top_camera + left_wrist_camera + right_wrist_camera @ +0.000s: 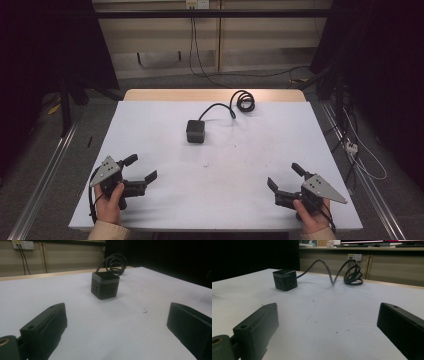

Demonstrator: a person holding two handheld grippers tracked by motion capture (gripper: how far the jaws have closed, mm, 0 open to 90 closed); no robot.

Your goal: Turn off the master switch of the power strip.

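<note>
Nearest, at the table's (165, 210) front edge: left gripper (141, 174) in the person's left hand (107, 200), jaws spread wide, nothing between them, tips aimed inward and forward. Mirrored on the other side: right gripper (284, 178) in the right hand (309, 215), jaws likewise spread and empty, tips aimed inward toward the left gripper. Well apart from each other, bare white tabletop between and ahead of both.

Farther on, ahead of both grippers and roughly midway between their lines of sight: a dark cube-shaped power socket (195, 131), resting flat, upright, touched by neither gripper. Seen past the left gripper's jaws as a cube (105, 285) turned corner-on, two socket faces showing. Seen past the right gripper's jaws farther off and to the left, again corner-on.

No real long axis on the cube itself; near equal on all sides. Direction given instead by the cable (216, 107), leaving the cube's far side and running away from the grippers, toward the right gripper's side, arching up off the table on the way.

Farthest: cable ending in a loose coil (244, 101) near the table's back edge, standing partly on edge.

Likely trouble, as a judgement only: smooth cube faces slipping out of a corner-on pinch; a lift or pull dragging the coil along, or the stiff arched cable twisting the cube in the jaws; coil sliding off the back edge if tugged that way.
</note>
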